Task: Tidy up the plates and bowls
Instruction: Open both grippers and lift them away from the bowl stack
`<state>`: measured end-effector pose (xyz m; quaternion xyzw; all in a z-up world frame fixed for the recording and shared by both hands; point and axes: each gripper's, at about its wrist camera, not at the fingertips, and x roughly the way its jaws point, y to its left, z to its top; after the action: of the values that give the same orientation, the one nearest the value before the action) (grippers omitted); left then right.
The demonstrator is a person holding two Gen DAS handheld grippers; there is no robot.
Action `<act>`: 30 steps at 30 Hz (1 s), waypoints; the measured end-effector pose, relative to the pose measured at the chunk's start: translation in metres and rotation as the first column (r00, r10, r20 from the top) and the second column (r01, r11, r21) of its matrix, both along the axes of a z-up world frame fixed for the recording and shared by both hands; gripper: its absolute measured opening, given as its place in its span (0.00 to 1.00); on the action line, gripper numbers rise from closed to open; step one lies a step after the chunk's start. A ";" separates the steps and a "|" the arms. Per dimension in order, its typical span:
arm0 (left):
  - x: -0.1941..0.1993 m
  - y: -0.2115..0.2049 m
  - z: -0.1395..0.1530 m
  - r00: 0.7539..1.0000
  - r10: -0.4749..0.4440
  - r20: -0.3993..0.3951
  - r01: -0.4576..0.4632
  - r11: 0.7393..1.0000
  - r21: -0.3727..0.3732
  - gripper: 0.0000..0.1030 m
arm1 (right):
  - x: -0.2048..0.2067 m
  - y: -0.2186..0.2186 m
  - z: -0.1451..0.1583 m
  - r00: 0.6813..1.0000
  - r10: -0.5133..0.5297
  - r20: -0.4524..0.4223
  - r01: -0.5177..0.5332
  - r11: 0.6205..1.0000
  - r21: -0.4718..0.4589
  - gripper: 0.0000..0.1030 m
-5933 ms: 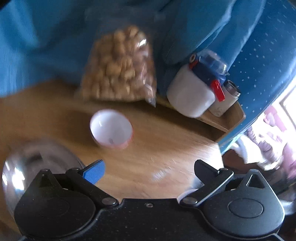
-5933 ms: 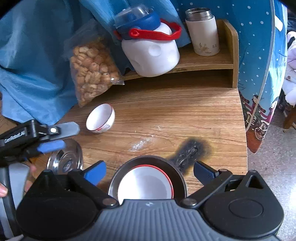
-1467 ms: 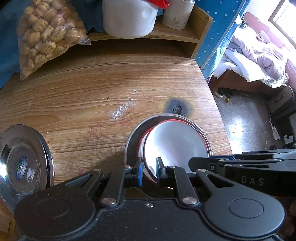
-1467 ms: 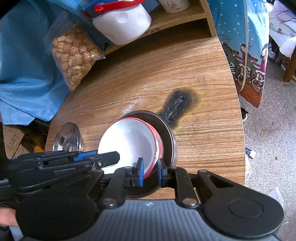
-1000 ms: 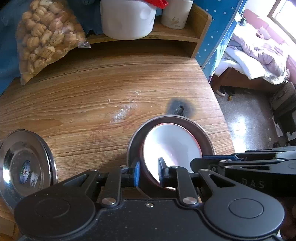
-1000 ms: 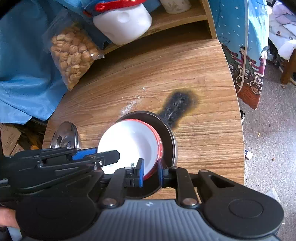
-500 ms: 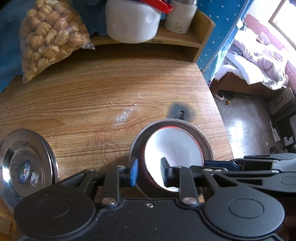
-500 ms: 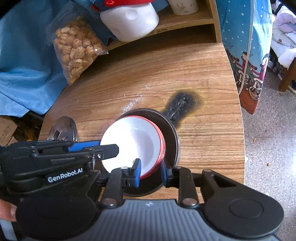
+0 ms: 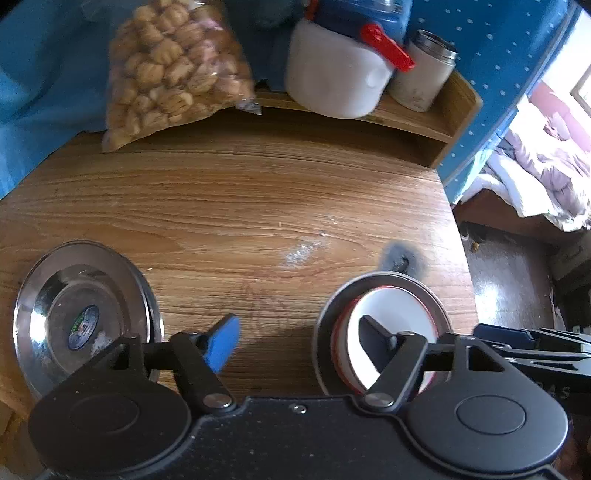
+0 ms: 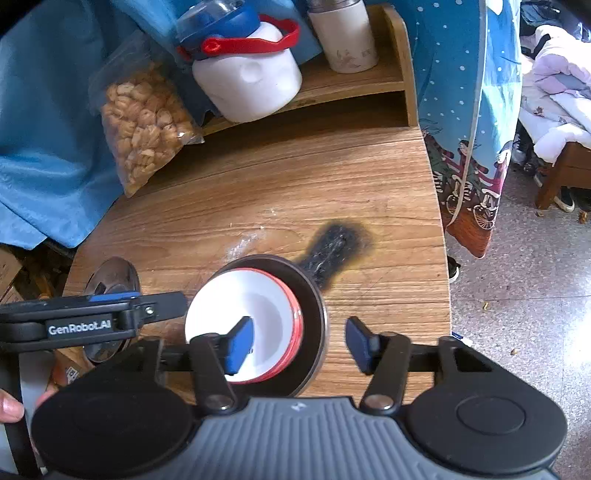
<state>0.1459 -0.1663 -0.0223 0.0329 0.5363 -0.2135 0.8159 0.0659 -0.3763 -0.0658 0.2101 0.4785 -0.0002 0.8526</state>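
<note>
At the near edge of the wooden table (image 10: 369, 177), both tongs spread, jaws just been opening, pinching nothing: left gripper (image 9: 299, 341) over bare wood between the steel plate (image 9: 85, 317) and the bowl stack, right gripper (image 10: 299, 343) straddling the stack's right rim, pads apart from it. Just beyond, white red-rimmed bowls (image 10: 251, 314) nested inside a dark metal plate (image 10: 314, 302) — resting on the table, beside a black burn mark (image 10: 336, 243). Further back, a bag of snacks (image 10: 144, 125) leaning against blue cloth (image 10: 48, 110). Farthest — a low shelf (image 10: 369, 81) with a white jug (image 10: 251, 81) and a steel-capped flask (image 10: 343, 33).
</note>
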 end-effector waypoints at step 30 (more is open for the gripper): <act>0.014 0.037 -0.027 0.988 0.140 -0.068 -0.133 0.987 0.095 0.99 | 0.004 -0.023 -0.015 0.984 -0.146 -0.102 0.129 0.979 -0.158 1.00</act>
<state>0.1595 -0.1290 -0.0488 0.0248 0.5763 -0.1339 0.8058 0.0704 -0.3991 -0.0812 0.1775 0.5089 -0.1073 0.8355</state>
